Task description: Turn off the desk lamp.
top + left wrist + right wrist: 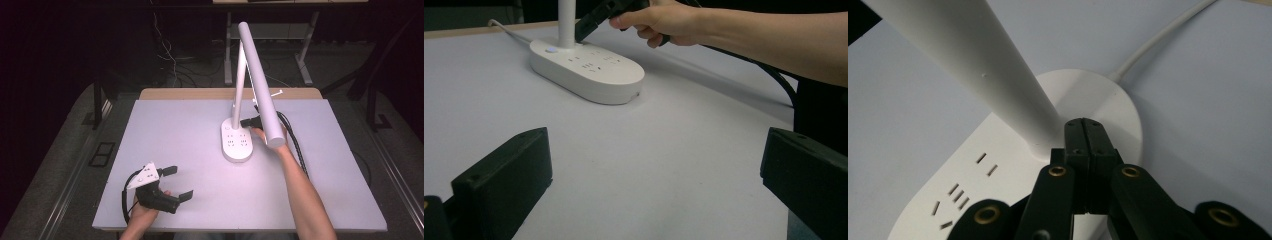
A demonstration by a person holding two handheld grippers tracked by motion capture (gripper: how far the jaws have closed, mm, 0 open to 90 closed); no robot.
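A white desk lamp with an oval base (236,142) carrying socket slots stands mid-table; its post (239,80) rises and a long tube head (260,80) slopes toward me. My right gripper (247,122) is shut with nothing between its jaws, its tip (1084,129) hovering at the foot of the post (973,55) over the base (998,185). My left gripper (177,182) rests open near the table's front left. In the left gripper view its jaws stand wide apart, and the base (589,70) and the person's right hand (664,22) lie beyond.
The lamp's white cord (1158,42) runs off the back of the base. A thick black cable (295,142) trails from the right gripper along the forearm. The grey table top (175,135) spreads wide around the lamp, with a wooden edge (190,93) behind.
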